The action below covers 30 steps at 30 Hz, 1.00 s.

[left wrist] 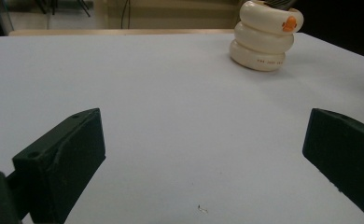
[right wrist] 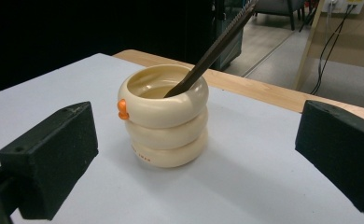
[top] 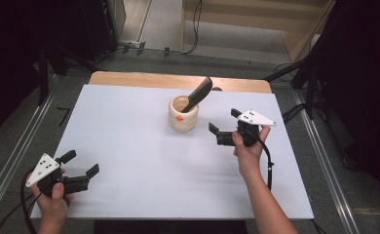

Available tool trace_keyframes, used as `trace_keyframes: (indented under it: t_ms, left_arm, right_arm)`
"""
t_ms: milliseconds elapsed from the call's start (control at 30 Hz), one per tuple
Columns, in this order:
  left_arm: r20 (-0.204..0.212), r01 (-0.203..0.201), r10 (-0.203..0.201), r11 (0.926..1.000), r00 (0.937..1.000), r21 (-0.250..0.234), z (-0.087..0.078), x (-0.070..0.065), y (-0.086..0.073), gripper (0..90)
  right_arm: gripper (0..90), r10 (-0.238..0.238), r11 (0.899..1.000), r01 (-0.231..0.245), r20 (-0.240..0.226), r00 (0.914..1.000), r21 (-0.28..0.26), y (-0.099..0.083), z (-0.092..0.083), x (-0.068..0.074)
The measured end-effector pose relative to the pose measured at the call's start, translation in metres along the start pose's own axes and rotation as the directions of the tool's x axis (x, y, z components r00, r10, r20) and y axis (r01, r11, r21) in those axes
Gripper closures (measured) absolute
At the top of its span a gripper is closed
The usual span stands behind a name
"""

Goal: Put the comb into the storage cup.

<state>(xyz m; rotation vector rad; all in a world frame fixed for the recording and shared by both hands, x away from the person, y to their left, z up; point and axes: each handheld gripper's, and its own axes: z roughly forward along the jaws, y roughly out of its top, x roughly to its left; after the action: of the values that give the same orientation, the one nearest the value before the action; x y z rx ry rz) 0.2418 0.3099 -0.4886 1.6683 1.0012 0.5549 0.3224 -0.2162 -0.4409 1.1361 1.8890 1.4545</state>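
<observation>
Just above the middle of the high view, on the white table [top: 129, 146], stands a cream holder [top: 183, 113] built like three stacked rings, with a small orange knob on its top ring. A dark knife [top: 198, 94] sits inside it, blade end down in the hollow and handle leaning up toward the upper right, propped on the rim, so the handle is the part free to grab. Nothing else can be made out in the holder; in the right gripper view its inside [right wrist: 159, 86] looks bare apart from the knife [right wrist: 213, 49].

Right of centre, the right gripper [top: 223, 127] hovers just beside the holder, jaws spread wide and empty, pointing at it. In its own view the holder sits squarely between the two black jaws, which reads to me as a line-up for a reach at the holder or the handle above it.

Down in the lower left corner, the left gripper [top: 82, 163] waits well apart from the holder, jaws also spread and holding nothing. Its view has the holder [left wrist: 264, 39] far off in the upper right. That hand looks parked, out of the way for now.
</observation>
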Motion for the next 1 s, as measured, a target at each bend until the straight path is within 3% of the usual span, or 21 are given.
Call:
trace_keyframes:
  t_ms: [567,1000]
  left_arm:
    - [-0.001,-0.003,0.003,1.0,1.0,0.0,0.0,0.0,0.0,0.0]
    - [-0.008,-0.012,0.012,0.9999,0.9999,0.006,0.001,-0.001,0.0,0.0]
  right_arm:
    - [0.0,-0.025,1.0,0.025,0.016,0.9996,-0.007,-0.012,-0.028,-0.007]
    - [0.0,-0.011,1.0,0.012,0.042,0.999,-0.021,-0.026,-0.055,-0.017]
